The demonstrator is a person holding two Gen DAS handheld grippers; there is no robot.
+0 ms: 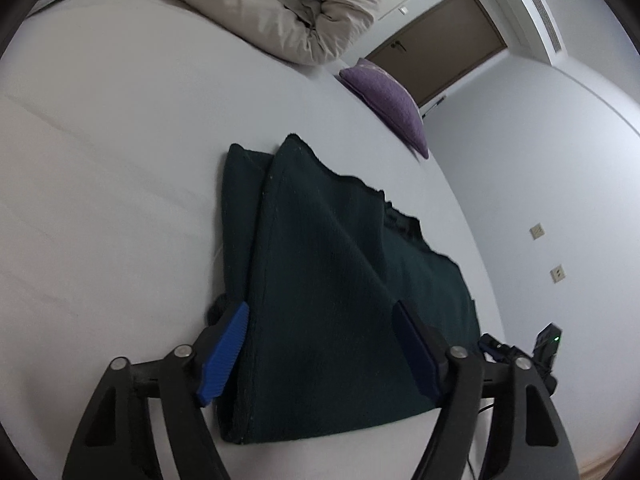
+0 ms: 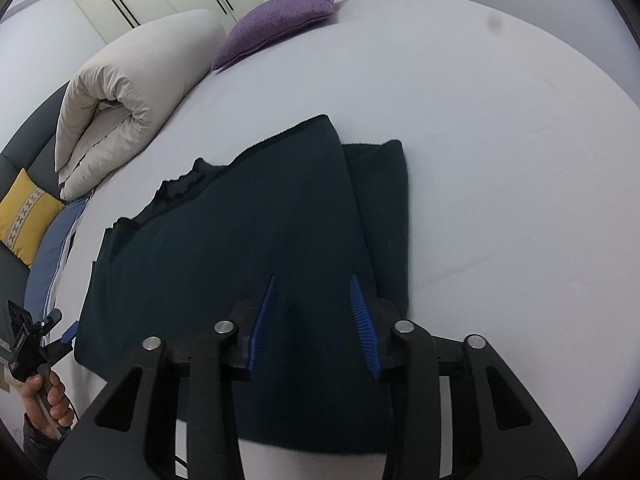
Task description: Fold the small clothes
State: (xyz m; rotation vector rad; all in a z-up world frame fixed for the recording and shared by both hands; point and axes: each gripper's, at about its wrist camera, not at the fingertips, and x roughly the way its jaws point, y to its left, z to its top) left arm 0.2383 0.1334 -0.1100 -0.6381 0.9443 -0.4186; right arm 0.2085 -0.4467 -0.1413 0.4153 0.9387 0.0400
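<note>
Both my left tool [image 1: 320, 344] and right tool [image 2: 314, 324] gape empty over the dark green garment [image 1: 320, 280]; a shallow pinch there could drag its folded flap loose.

A: Our garment's [image 2: 240, 240] near edge sits behind the right gripper's [image 2: 312, 320] frame; we can't trace it.

B: Agreed. The quilt [image 1: 288, 4] is cropped at top, and the left gripper [image 2: 60, 340] is half cut off.

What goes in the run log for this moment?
left gripper: open | right gripper: open | dark green garment: partly folded on bed
</note>
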